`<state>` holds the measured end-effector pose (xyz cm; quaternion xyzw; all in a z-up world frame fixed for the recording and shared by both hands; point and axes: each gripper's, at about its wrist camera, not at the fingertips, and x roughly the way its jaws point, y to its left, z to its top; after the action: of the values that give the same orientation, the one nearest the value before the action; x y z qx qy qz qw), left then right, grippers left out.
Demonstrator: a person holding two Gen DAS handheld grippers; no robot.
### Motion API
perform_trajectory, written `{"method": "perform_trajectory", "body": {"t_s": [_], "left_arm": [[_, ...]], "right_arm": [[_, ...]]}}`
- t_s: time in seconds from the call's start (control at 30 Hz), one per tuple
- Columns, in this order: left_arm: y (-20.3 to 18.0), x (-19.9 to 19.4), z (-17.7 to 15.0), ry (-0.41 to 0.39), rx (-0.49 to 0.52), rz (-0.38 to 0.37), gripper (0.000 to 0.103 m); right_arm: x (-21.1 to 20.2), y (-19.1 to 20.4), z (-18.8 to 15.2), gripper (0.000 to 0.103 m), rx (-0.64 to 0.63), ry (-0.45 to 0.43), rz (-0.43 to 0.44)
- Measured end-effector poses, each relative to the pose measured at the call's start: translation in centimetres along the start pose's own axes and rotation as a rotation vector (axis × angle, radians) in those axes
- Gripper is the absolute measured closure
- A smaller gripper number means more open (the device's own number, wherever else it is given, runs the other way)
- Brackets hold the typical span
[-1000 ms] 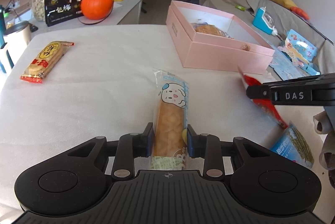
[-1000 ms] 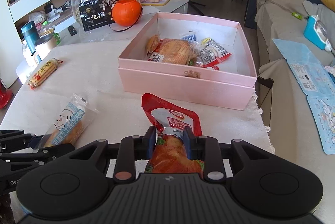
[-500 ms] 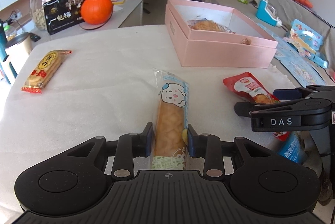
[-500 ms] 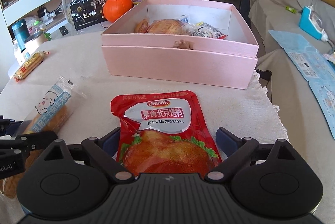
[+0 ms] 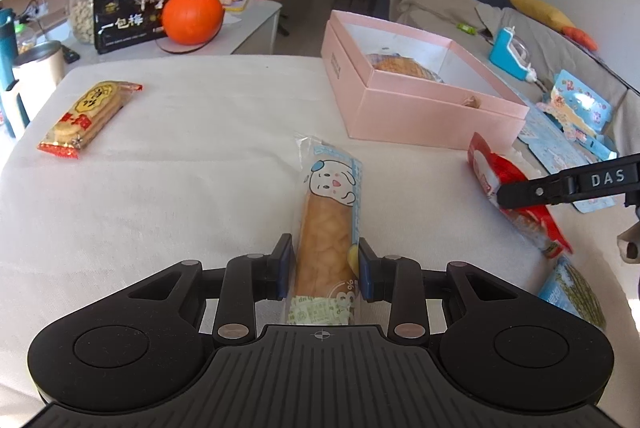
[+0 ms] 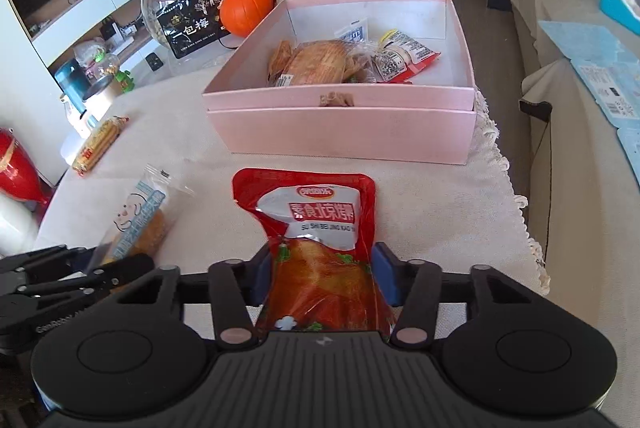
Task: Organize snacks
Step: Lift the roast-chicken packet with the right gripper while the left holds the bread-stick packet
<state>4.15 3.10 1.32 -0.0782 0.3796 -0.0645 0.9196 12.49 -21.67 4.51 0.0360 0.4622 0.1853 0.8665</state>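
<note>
1. Red snack pouch [image 6: 320, 248]: flat glossy red packet, silver-white label panel with Chinese characters and Latin print, roast-meat picture on the lower half. It sits between the blue pads of the right hand-held gripper [image 6: 323, 278], its lower sides pinched in by them; its top end points at the pink box.
2. Right hand-held gripper's jaws have just been closing. Half a second back they stood wide with the pouch lying flat between them; a second back they were nipped tight on the pouch, which was crumpled and standing up.
3. Bread snack [image 5: 328, 228]: long clear wrapper, blue stripe with a white cartoon face, golden bread inside. Left hand-held gripper [image 5: 324, 272] holds its near end, jaws narrow, same as the earlier frames. It lies along the tabletop [image 5: 180, 188], white cloth.
4. Left view: the red pouch [image 5: 508, 188] shows side-on under the right gripper's black finger marked DAS, tilted; before it lay flatter.
5. Pink box [image 6: 340, 120] beyond the pouch, open, several wrapped snacks inside.
6. Yellow-red biscuit pack [image 5: 90, 118] lies far left on the tabletop, well apart, unmoved.
7. Blue-green packet [image 5: 572, 292] at the right tabletop edge.
</note>
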Motion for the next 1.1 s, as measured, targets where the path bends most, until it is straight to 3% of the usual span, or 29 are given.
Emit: {"method": "perform_trajectory", "body": {"t_s": [0.03, 0.1, 0.3, 0.43, 0.6, 0.73, 0.83, 0.97, 1.03, 1.1], "left_arm": [[0.0, 0.0, 0.0, 0.001, 0.001, -0.001, 0.067], [-0.2, 0.0, 0.1, 0.006, 0.011, -0.003, 0.067], [-1.0, 0.4, 0.4, 0.019, 0.026, -0.003, 0.067], [-2.0, 0.8, 0.6, 0.026, 0.065, 0.032, 0.067], [-2.0, 0.7, 0.5, 0.031, 0.068, 0.032, 0.067], [-2.4, 0.8, 0.3, 0.024, 0.129, 0.039, 0.066], [-2.8, 0.8, 0.1, 0.014, 0.178, 0.048, 0.065], [-2.6, 0.9, 0.1, 0.011, 0.145, 0.046, 0.065], [-2.5, 0.9, 0.2, 0.012, 0.14, 0.044, 0.065], [-2.4, 0.9, 0.1, 0.011, 0.138, 0.04, 0.065]], "right_arm": [[-0.5, -0.3, 0.2, 0.067, 0.009, 0.003, 0.007], [-1.3, -0.8, 0.5, 0.068, 0.012, 0.006, 0.004], [-3.4, -1.6, 0.7, 0.068, 0.009, -0.053, -0.085], [-3.0, -0.2, 0.7, 0.065, -0.076, -0.092, -0.193], [-0.5, 1.4, 0.0, 0.059, -0.143, -0.017, -0.189], [1.2, 2.0, -0.8, 0.058, -0.211, -0.008, -0.267], [0.1, 1.4, -0.5, 0.068, -0.183, -0.017, -0.237], [-3.5, 1.1, 0.6, 0.078, -0.115, -0.073, -0.157], [-5.1, 0.9, 1.5, 0.094, -0.075, -0.088, -0.081], [-5.9, 0.7, 2.2, 0.096, -0.053, -0.097, -0.071]]}}
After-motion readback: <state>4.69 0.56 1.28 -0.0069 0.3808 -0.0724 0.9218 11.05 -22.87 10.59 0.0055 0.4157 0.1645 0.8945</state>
